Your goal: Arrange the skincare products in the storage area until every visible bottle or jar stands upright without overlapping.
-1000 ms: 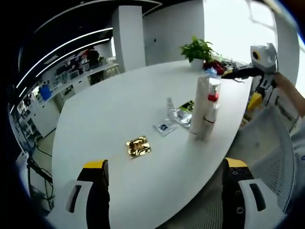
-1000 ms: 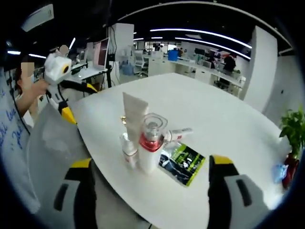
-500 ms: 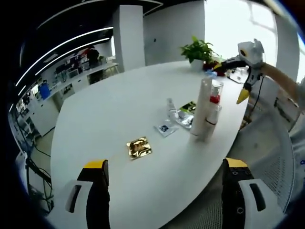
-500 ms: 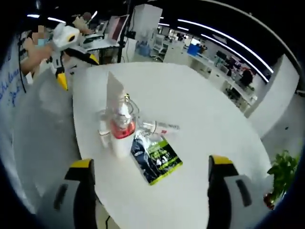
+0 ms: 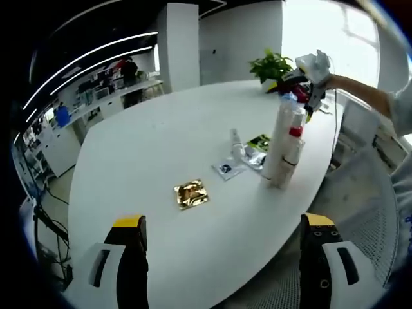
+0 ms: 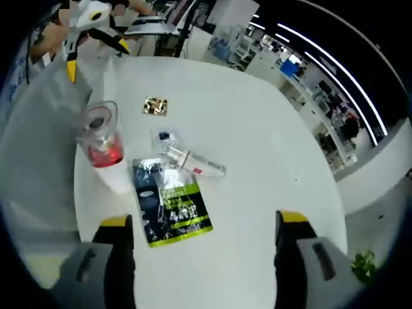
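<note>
On the white table (image 5: 148, 135) a tall white tube (image 5: 277, 138) and a bottle with a red band and clear cap (image 5: 294, 132) stand upright close together. A small clear bottle (image 5: 237, 143) lies on its side beside a green-black pouch (image 5: 261, 142), a small sachet (image 5: 226, 168) and a gold sachet (image 5: 192, 194). My left gripper (image 5: 225, 261) is open, well short of them at the table edge. My right gripper (image 6: 206, 257) is open, high above the pouch (image 6: 170, 206), the lying bottle (image 6: 193, 162) and the red-banded bottle (image 6: 100, 138). It also appears above the tube as the right gripper (image 5: 308, 69).
A potted plant (image 5: 270, 64) stands at the table's far end. A mesh chair (image 5: 367, 193) sits by the table edge near the upright bottles. The gold sachet (image 6: 155, 105) and small sachet (image 6: 164, 136) lie flat. The left gripper (image 6: 90, 19) is held beyond the table.
The right gripper has swung up over the products and now looks down on them. The left gripper has barely moved. The products have not shifted.
</note>
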`<state>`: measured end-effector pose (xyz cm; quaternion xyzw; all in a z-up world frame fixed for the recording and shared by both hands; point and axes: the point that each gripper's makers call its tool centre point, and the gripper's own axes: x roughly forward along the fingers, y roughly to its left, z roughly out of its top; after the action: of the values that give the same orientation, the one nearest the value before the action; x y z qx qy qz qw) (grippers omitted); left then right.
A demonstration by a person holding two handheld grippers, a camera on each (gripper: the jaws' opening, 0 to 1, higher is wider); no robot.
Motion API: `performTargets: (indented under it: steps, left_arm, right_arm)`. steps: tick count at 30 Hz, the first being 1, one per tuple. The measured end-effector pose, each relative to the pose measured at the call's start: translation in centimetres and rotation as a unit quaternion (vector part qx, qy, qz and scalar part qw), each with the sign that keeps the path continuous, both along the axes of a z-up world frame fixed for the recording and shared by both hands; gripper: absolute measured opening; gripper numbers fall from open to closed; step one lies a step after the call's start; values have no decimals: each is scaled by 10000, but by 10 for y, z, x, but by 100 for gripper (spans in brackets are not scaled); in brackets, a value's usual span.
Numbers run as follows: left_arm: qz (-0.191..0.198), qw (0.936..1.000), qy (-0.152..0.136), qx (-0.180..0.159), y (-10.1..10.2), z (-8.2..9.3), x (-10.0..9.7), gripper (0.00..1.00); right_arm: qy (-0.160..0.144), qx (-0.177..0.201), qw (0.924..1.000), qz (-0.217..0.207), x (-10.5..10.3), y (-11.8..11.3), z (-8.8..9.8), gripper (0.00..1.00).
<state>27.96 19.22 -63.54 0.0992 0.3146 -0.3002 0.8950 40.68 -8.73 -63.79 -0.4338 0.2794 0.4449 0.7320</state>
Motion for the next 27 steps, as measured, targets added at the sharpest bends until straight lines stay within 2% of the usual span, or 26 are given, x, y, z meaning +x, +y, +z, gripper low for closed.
performTargets:
  steps: [5, 9, 11, 14, 15, 19, 21, 22, 24, 27]
  left_arm:
    - [-31, 10000, -26, 14, 0, 2, 3, 97]
    - [-17, 10000, -1, -9, 0, 1, 3, 97]
    - [-15, 10000, 21, -13, 1, -1, 3, 97]
    - [-9, 10000, 76, 1, 2, -5, 3, 97]
    - [-7, 9999, 109, 10, 2, -7, 3, 97]
    - [30, 9999, 124, -5, 4, -7, 3, 97]
    - [53, 9999, 123, -29, 4, -7, 4, 96]
    - [70, 9999, 136, -32, 5, -8, 4, 96]
    - [93, 9998, 188, -23, 6, -11, 3, 96]
    - [104, 9997, 213, -31, 6, -12, 2, 96]
  right_arm:
    - [20, -62, 9997, 235, 18, 14, -4, 77]
    - [74, -179, 9977, 643, 30, 31, -6, 60]
    - [165, -140, 9971, 728, 36, 39, -7, 56]
    - [371, -118, 9945, 968, 38, 52, -13, 52]
    - [520, -118, 9917, 1173, 36, 58, -17, 52]
    - [994, -416, 9860, 1273, 32, 64, -33, 52]
    - [1165, -416, 9837, 1303, 31, 70, -39, 54]
    - [1275, -514, 9802, 1422, 29, 72, -43, 52]
    - [1188, -622, 9799, 1476, 35, 76, -48, 49]
    - [1261, -796, 9763, 1569, 38, 83, -57, 48]
